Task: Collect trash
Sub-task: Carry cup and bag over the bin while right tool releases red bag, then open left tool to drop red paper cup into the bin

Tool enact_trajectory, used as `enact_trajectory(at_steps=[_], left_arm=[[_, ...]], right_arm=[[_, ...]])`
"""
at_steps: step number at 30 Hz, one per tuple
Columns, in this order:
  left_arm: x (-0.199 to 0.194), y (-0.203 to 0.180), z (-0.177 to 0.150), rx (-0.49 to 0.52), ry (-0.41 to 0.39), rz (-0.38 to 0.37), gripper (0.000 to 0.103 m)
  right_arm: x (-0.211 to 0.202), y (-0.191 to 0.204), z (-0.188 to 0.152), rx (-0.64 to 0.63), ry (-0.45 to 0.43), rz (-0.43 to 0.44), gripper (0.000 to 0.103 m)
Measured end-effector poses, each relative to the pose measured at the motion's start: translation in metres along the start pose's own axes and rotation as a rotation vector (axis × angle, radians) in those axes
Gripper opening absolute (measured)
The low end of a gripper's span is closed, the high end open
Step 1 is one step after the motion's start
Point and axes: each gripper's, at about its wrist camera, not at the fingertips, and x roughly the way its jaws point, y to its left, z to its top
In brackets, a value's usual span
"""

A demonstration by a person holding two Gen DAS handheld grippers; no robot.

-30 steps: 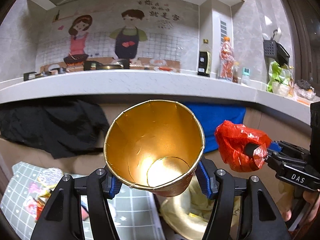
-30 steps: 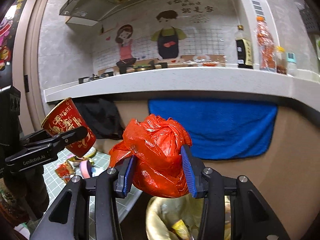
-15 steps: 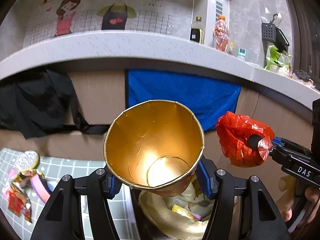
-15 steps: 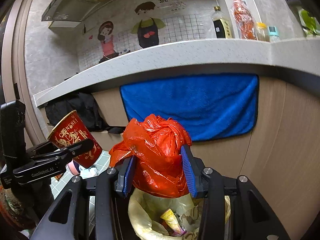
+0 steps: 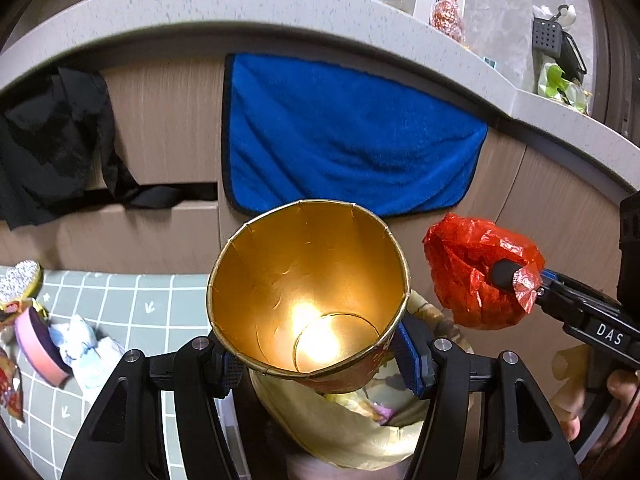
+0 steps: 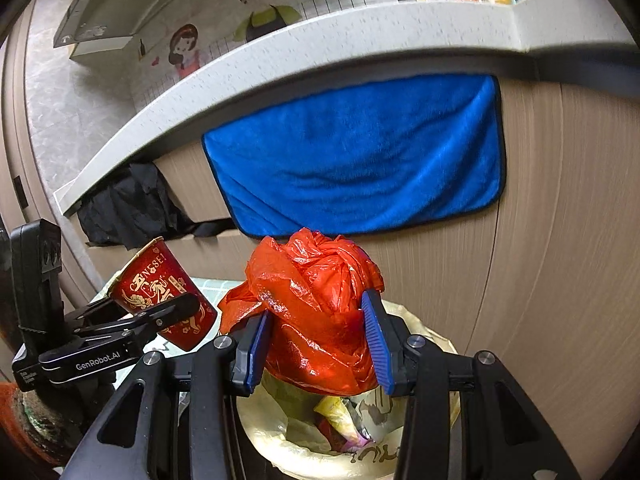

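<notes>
The left gripper (image 5: 320, 364) holds a cup (image 5: 308, 296) above the lined bin (image 6: 360, 452), and the right gripper (image 6: 316, 344) holds a bag (image 6: 316, 312) just to its right. A towel (image 5: 344, 136) hangs on the cabinet behind. Left of the bin, scraps (image 5: 84, 348) lie on the mat (image 5: 160, 300).

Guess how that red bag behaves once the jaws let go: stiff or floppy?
Likely floppy: the red bag is crinkled thin plastic, dented where the right gripper pinches it. Probably light, so it may drift or spring open when dropping toward the bin.
</notes>
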Motion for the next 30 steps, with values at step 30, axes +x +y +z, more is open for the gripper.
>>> enact_trajectory(at_steps=[30], left_arm=[[-0.092,0.136,0.013,-0.100,-0.124,0.182,0.090]], right_arm=[[0.014,0.016,0.000,0.064,-0.034,-0.029,0.053]])
